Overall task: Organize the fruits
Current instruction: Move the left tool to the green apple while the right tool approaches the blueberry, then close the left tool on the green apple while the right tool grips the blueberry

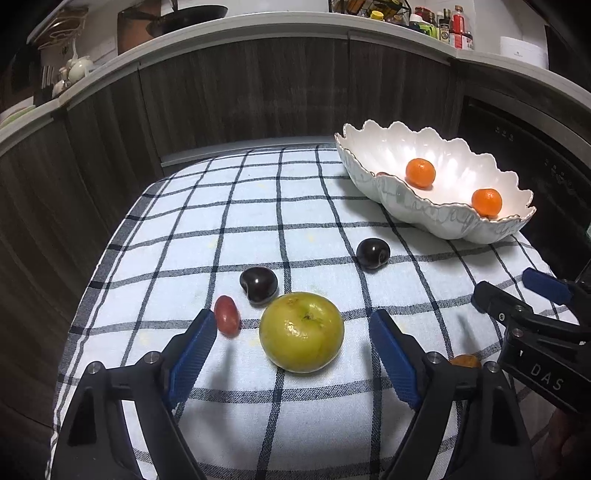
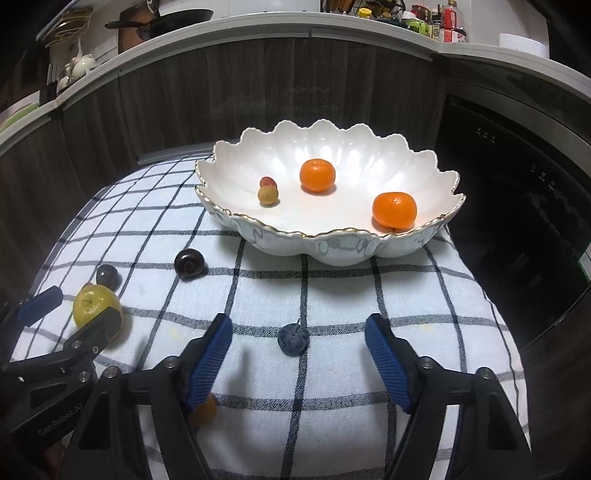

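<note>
I had both claws over the bench, which was covered by a white cloth with a dark check. My left claw stood released, its blue pads spread to either side of the green apple without touching it; the apple sat on the cloth between them. Just off the left pad lay a red grape, and right behind it a dark plum, close against the apple's far side. A second dark plum sat further back, apart from the others, toward the bowl. My right claw was released too, with a small dark-blue berry on the cloth between its pads and clear of both. Under its left finger a small orange fruit showed, partly hidden, so I could not tell what it was. The scalloped white bowl stood at the far right part of the cloth, and in the right wrist view it held two mandarins, well apart from each other, plus a small yellowish fruit touching a small red one near its left wall. Beyond the bench ran dark wood cabinet fronts under a pale countertop carrying bottles and a pan.
</note>
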Available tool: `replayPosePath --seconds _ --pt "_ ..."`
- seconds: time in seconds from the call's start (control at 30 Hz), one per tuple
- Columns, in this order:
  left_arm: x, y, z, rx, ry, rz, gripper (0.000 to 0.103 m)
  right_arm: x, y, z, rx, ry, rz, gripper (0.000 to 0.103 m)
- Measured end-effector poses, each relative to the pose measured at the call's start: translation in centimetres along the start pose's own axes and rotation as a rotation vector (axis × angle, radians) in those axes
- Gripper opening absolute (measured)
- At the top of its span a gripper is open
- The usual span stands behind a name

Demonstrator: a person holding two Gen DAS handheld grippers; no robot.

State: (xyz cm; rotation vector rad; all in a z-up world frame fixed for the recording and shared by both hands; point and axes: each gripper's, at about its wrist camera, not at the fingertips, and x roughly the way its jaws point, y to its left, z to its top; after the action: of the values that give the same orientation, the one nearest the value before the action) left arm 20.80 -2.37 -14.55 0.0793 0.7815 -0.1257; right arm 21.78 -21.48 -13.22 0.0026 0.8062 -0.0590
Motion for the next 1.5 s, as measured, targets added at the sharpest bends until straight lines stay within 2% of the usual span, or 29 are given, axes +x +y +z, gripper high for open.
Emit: replayPosePath --seconds 0.17,0.53,0.7,0.87,0.93,1.1,1.5 --pt "0.7 0.1 -0.2 -0.011 0.026 -0.016 0.078 0.9 0.2 -0.4 -0.007 0.031 0.008 0.060" --pt "1.7 -0.1 -0.2 -0.010 0.072 -0.041 0.066 2.3 0.0 -0.6 0.007 0.071 0.010 0.052" --pt "2.0 0.0 -0.3 -0.017 0.082 -0.046 0.062 2.6 0.1 -0.6 0.008 0.077 0.018 0.044" --pt "2.6 0.1 -0.3 -0.025 0.110 -0.055 0.055 2.8 0.2 -0.7 0.009 0.084 0.023 0.037" --pt "2.8 0.1 -0.4 -0.027 0.120 -0.056 0.049 2.9 0.2 -0.7 0.012 0.084 0.022 0.034" --pt "2.8 0.1 -0.4 -0.027 0.123 -0.057 0.048 2.8 0.2 -0.8 0.009 0.083 0.018 0.023" --pt "2.5 0.2 -0.4 -0.036 0.121 -0.061 0.048 2.5 0.2 -0.7 0.008 0.078 0.022 0.023"
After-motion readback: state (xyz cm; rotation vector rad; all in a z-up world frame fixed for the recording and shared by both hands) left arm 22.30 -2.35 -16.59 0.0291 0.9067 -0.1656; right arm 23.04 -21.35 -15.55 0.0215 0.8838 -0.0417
